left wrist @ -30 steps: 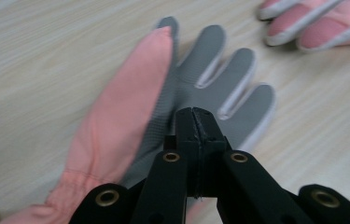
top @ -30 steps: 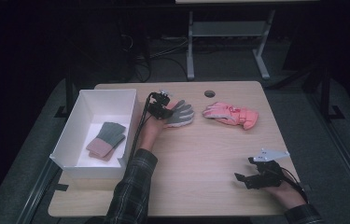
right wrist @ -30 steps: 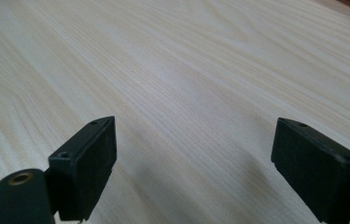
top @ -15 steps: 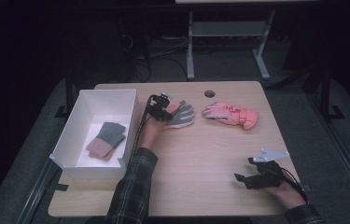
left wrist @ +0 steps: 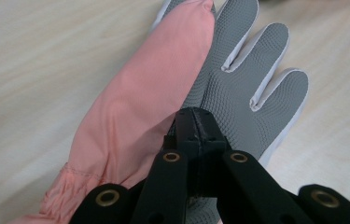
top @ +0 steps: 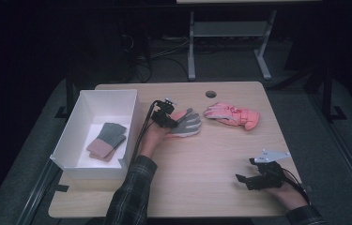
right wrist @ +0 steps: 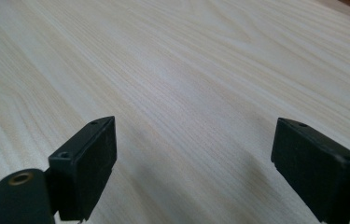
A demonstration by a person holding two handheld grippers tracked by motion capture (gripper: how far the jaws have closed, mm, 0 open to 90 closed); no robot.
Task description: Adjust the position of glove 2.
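A glove (top: 190,123) with a pink back and a grey textured palm (left wrist: 247,84) lies palm up at the middle of the wooden table (top: 197,187). My left gripper (top: 172,123) reaches in from the cuff side. In the left gripper view its jaws (left wrist: 193,125) are pressed together on the glove where pink fabric meets grey palm. A second pink glove (top: 232,115) lies to the right of it, untouched. My right gripper (top: 245,169) rests near the table's front right corner, jaws wide apart over bare wood (right wrist: 193,158).
A white open box (top: 89,169) stands at the left of the table, holding a folded grey and pinkish pair (top: 107,140). A round cable hole (top: 210,94) sits near the far edge. Beyond the table are a dark floor and a metal frame.
My left gripper has shifted slightly toward the near side, and the grey-palmed glove has come along with it. The right gripper has not moved.
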